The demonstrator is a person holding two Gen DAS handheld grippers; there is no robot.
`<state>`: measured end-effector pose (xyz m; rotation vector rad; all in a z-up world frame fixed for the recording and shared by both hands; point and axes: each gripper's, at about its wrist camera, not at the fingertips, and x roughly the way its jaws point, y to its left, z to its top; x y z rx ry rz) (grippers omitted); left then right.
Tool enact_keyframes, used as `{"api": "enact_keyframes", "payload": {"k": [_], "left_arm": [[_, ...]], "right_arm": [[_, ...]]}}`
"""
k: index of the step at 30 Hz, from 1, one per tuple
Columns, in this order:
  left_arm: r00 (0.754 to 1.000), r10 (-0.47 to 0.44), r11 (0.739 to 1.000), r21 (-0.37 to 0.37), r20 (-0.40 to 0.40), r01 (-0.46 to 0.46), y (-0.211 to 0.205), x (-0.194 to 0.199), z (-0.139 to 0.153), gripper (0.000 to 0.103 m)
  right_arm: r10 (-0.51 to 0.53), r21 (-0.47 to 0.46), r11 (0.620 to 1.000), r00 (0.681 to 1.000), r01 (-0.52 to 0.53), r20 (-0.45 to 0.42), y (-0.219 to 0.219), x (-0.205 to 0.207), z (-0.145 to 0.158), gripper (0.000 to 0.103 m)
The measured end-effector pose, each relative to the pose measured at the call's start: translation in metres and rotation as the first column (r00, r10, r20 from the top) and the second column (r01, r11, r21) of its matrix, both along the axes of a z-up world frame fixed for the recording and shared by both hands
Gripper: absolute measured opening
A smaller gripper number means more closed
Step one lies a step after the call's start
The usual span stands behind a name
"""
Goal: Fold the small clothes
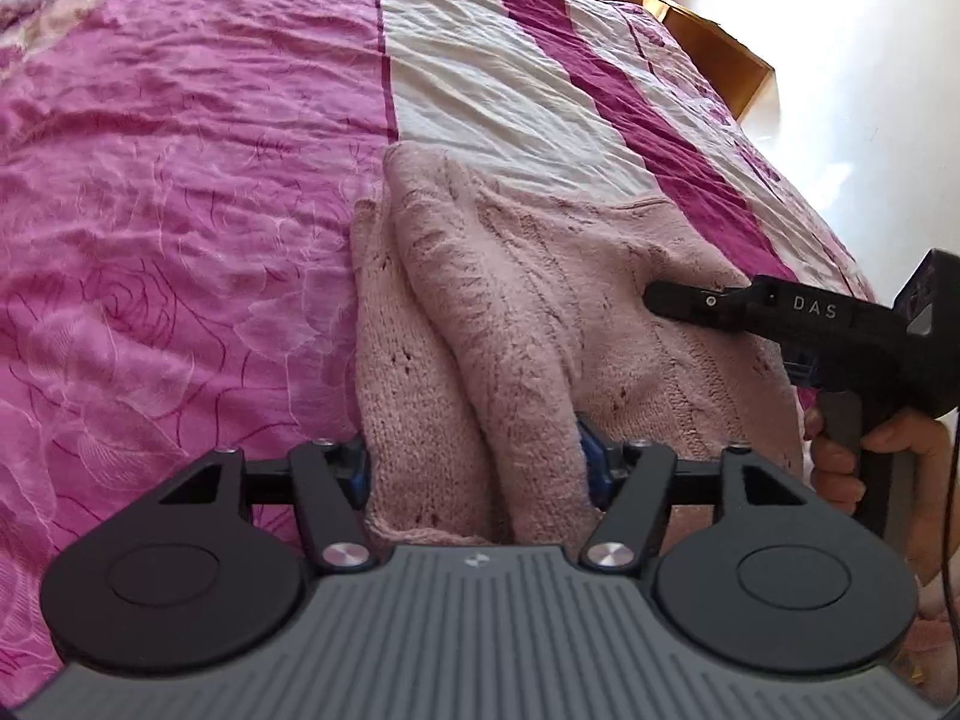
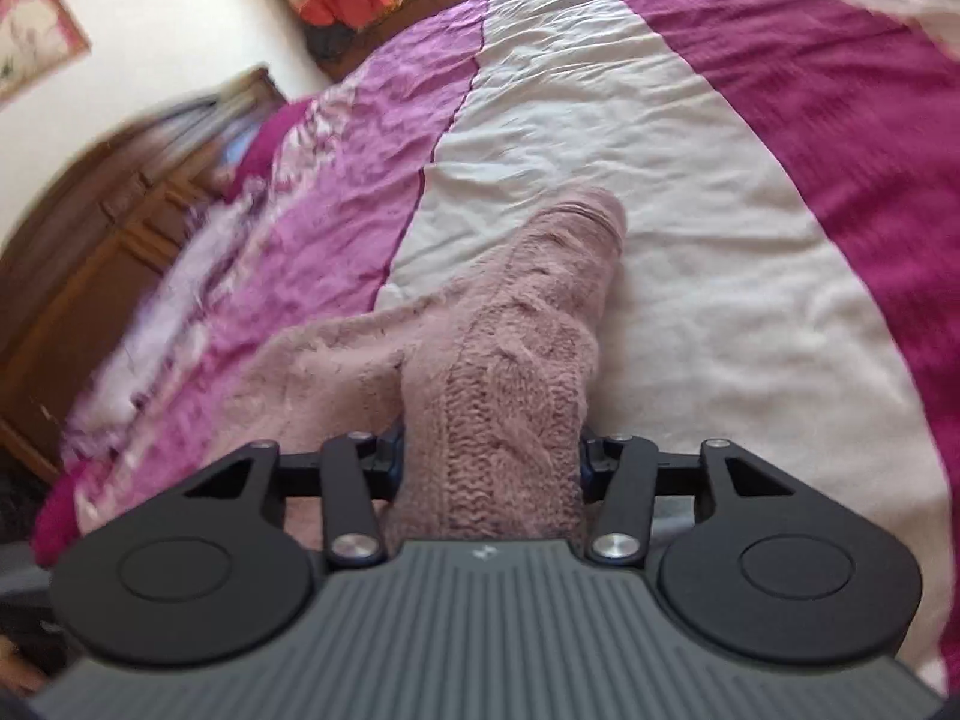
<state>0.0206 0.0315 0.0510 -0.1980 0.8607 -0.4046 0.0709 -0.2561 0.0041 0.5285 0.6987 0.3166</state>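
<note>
A bed point(image 1: 180, 192) fills both views, covered with a creased bedspread point(image 2: 690, 252) in pink, white and magenta stripes. Wooden furniture point(image 2: 102, 252) stands along the far left side in the right wrist view, with a framed picture point(image 2: 30, 30) on the pale wall above it; this view is blurred.

A pale pink knitted sweater point(image 1: 540, 300) lies on the bed where the pink and white stripes meet. In the left wrist view one part of it is folded over the rest and runs from the far end down toward the camera.

The left gripper point(image 1: 474, 474) is clenched on the near edge of the sweater, with the knit bunched between its blue-padded fingers point(image 1: 591, 468).

The right gripper point(image 2: 489, 468) grasps a cable-knit part of the sweater, which fills the gap between its fingers and stretches away to a rounded end on the white stripe. In the left wrist view the right gripper comes in from the right over the sweater, held by a hand point(image 1: 864, 462) at the handle.
</note>
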Motion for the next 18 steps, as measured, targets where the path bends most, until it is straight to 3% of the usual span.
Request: {"api": "enact_keyframes", "payload": {"k": [7,11,15,18], "left_arm": [[0.999,0.030,0.999,0.024,0.039,-0.031,0.005,-0.009,0.022,0.069],[0.998,0.056,0.995,0.076,0.035,-0.059,0.010,-0.007,0.018,0.070],[0.996,0.092,0.991,0.094,0.020,-0.094,0.011,-0.002,0.006,0.083],[0.995,0.097,0.989,0.107,0.020,-0.099,0.010,0.001,0.000,0.085]], "right_arm": [[-0.056,-0.102,0.993,0.998,0.058,0.028,0.008,-0.029,0.026,0.059],[-0.075,-0.105,0.991,0.996,0.080,0.051,0.000,-0.056,0.034,0.059],[-0.092,-0.123,0.988,0.995,0.097,0.044,-0.003,-0.078,0.034,0.059],[-0.085,-0.151,0.984,0.996,0.089,0.036,0.001,-0.085,0.024,0.059]]}}
